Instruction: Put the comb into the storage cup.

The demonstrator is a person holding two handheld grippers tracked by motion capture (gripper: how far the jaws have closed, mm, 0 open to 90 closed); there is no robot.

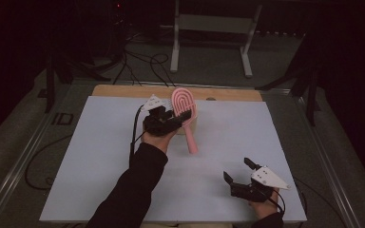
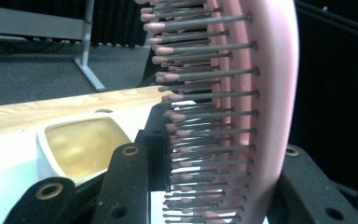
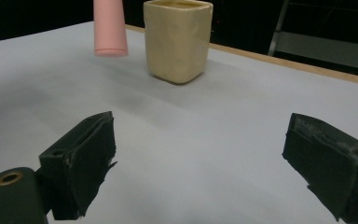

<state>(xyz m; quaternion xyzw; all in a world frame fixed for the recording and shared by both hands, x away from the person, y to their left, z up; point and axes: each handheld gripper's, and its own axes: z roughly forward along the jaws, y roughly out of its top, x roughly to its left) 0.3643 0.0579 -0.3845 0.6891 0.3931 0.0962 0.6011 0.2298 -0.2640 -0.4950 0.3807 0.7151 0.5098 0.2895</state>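
Hairbrush (image 1: 185, 114) upright, handle down

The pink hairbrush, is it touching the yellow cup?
Apart. In the right gripper view the pink hairbrush handle's end hangs in the air beside the yellow cup, with table showing between them. The left tool holds the brush up.

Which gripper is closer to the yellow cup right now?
Left. The left gripper holds the pink hairbrush right over the yellow cup; the right gripper sits open, well short of it, near the table's near edge.
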